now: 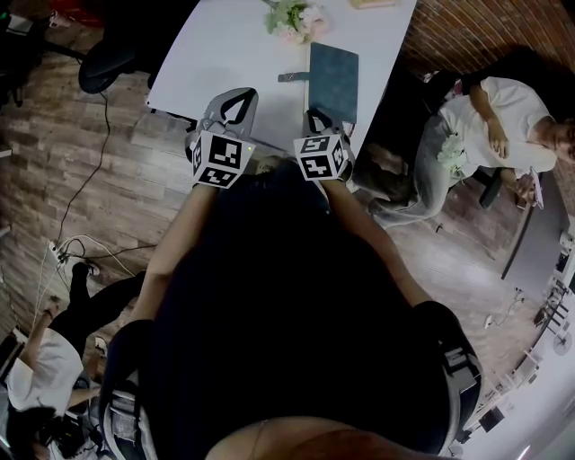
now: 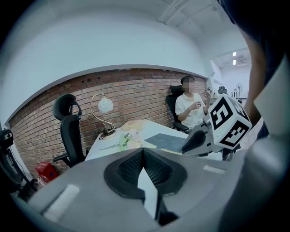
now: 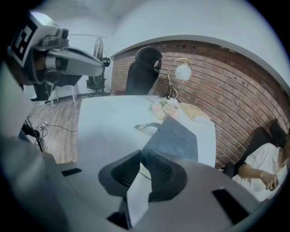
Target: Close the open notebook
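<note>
Where the notebook (image 1: 333,70) lies: flat on the white table (image 1: 225,54), close to its right edge as I see it from the head view, dark cover up and looking shut.
Left gripper (image 2: 143,151): I read its jaws as closed, the tips meeting, with nothing caught in them; it hangs over the near edge of the table, clear of the notebook.
Right gripper (image 3: 140,152): the pads stand a sliver apart, and I see nothing between them; it points down at the notebook's near corner, but I cannot tell whether it touches the cover.
Small dark object (image 1: 292,77): lies on the table just beside the notebook's left edge; too small for me to name.
Flowers (image 1: 296,18): a pale bunch at the far side of the table, just beyond the notebook.
Desk lamp (image 3: 183,71): curved stem and round white shade, on the far side of the table by the brick wall (image 2: 136,86).
Office chair (image 2: 68,127): black, high-backed, by the far corner of the table.
Seated person (image 1: 494,126): in a white top, off the table's right side, well apart from both grippers.
</note>
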